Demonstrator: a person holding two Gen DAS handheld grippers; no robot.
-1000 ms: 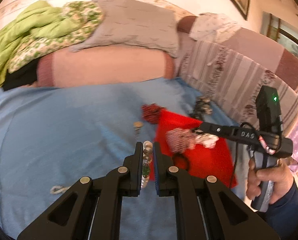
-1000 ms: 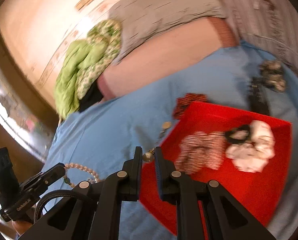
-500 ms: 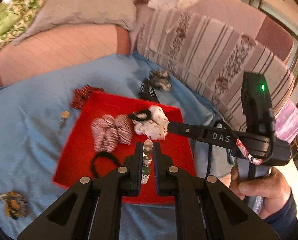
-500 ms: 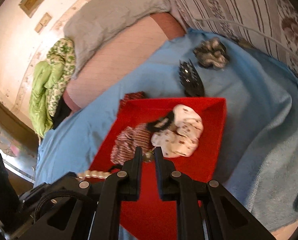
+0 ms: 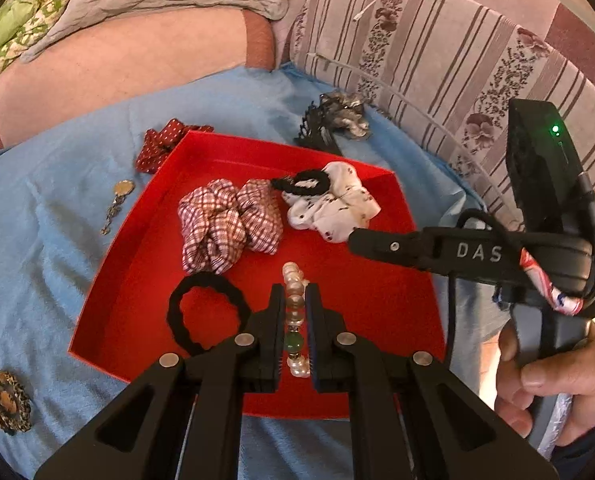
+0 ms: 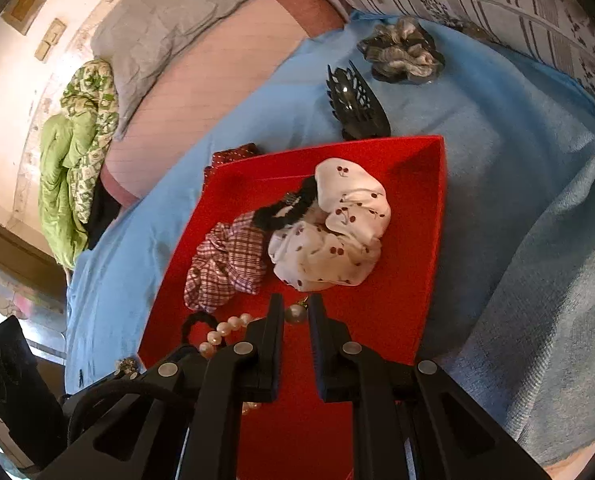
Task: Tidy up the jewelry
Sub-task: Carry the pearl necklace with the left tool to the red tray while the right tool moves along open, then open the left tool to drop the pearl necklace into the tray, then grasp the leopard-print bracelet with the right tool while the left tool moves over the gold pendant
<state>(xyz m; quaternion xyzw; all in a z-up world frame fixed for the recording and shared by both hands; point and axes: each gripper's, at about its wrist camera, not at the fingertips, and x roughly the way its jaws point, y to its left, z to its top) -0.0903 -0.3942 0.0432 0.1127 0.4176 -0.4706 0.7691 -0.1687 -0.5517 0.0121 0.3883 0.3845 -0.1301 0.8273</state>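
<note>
Holding a pearl bracelet (image 5: 295, 312) over the red tray (image 5: 377, 300), the left tool (image 5: 295, 320) was narrow on it; the right tool (image 6: 296, 318) pinched a pearl earring (image 6: 295, 314) w/ thin grip. Judged best: lower both near tray floor, then release slowly, away from the scrunchies (image 5: 225, 228).

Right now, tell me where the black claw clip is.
In the right wrist view, the black claw clip lies on the blue blanket, beyond the red tray, beside the grey scrunchie.

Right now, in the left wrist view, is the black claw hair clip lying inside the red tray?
No, the black claw hair clip lies on the blue blanket just beyond the red tray's far edge.
</note>
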